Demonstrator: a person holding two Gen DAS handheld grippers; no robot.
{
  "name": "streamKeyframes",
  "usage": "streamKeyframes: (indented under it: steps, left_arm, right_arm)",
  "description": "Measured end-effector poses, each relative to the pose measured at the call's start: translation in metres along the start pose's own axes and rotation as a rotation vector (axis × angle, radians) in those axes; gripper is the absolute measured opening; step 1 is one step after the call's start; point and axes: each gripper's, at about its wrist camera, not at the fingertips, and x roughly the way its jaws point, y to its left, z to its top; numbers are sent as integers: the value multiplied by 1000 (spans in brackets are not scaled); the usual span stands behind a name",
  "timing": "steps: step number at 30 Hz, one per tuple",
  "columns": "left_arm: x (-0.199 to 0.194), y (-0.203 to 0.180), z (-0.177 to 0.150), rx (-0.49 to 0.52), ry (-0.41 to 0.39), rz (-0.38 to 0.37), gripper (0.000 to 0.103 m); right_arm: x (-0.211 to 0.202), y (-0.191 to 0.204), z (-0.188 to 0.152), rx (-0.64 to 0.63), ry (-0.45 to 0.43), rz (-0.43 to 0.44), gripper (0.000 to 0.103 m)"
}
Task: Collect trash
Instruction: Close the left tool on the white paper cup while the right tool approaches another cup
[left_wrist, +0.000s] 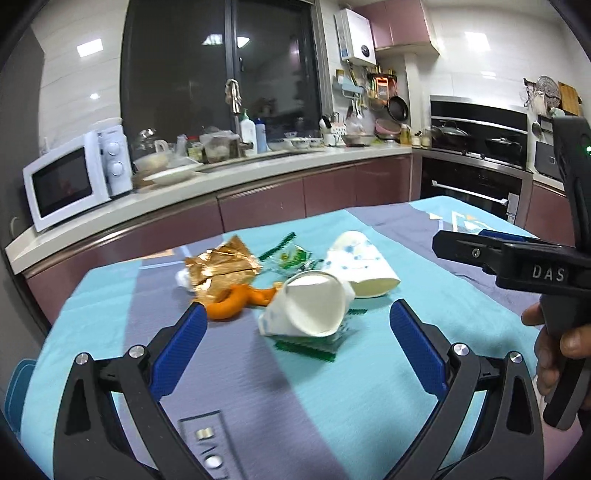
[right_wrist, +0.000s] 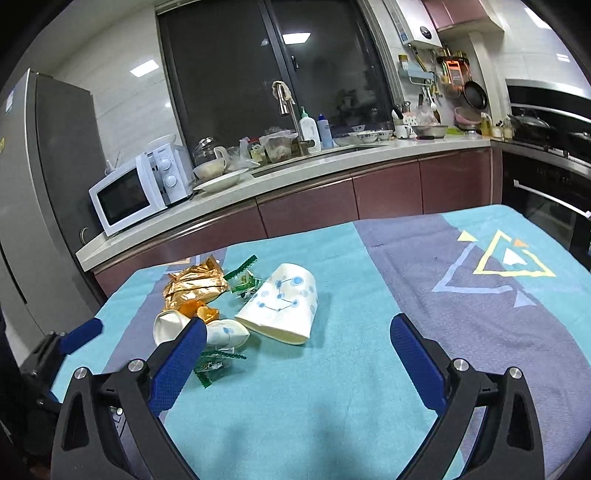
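- Blue-padded jaws of my left hand-held gripper (left_wrist: 297, 325) gape wide, nothing held; it hangs just short of the crushed paper cup (left_wrist: 314, 308).
- My right hand-held gripper (right_wrist: 297, 332) is spread equally wide and empty, facing the dotted paper cup (right_wrist: 282, 310).
- Trash sits bunched on the cloth-covered bench (left_wrist: 369, 387): gold foil wrapper (left_wrist: 221, 267), orange peel (left_wrist: 236, 301), green candy wrappers (left_wrist: 291, 258), both cups on their sides.
- Best approach, I judge: straddle the crushed cup across its flattened walls, close gently so it does not squirt out.
- Green wrapper beneath it may drag along.
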Motion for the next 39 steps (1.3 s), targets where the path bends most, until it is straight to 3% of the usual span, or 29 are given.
streamKeyframes:
  steps: [7, 12, 21, 27, 30, 39]
  left_arm:
    - [42, 11, 9, -36, 20, -13, 97]
    - [70, 17, 11, -100, 113, -55, 97]
    - [100, 31, 11, -171, 179, -87, 97]
    - [116, 40, 8, -235, 215, -110, 90]
    - [119, 43, 7, -249, 224, -112, 81]
    - [113, 50, 7, -277, 183, -110, 80]
  right_arm:
    - [17, -8, -1, 12, 39, 6, 96]
    - [28, -9, 0, 13, 57, 16, 96]
    - [41, -11, 1, 26, 81, 28, 96]
    - [43, -13, 2, 27, 87, 24, 96]
    - [44, -13, 1, 32, 89, 25, 96]
    - [51, -14, 5, 36, 105, 45, 96]
